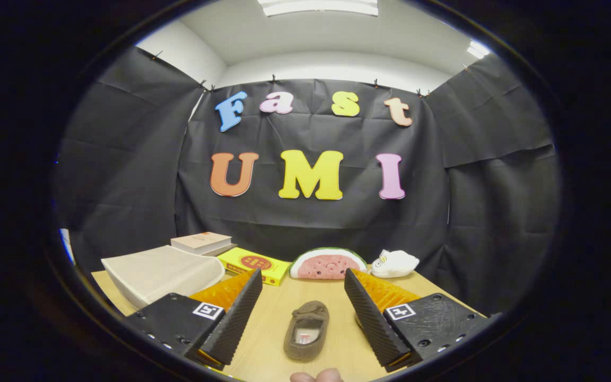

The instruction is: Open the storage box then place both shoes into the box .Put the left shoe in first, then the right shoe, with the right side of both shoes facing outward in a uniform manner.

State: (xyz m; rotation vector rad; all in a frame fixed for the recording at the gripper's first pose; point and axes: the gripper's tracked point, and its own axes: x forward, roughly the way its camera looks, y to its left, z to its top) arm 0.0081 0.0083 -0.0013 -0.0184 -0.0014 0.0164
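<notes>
Gripper (303,305): fingers spread wide, holding nothing, above the desk (263,323). Brown shoe (306,330): flat on the desk between the fingers, opening up. Storage box (162,273): beige, lid closed, at the desk's left edge, beyond the left finger.

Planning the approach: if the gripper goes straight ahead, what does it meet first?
Likely the brown shoe, lying on the table between the open gripper fingers; the watermelon toy sits beyond. Height above the table is unclear.
</notes>
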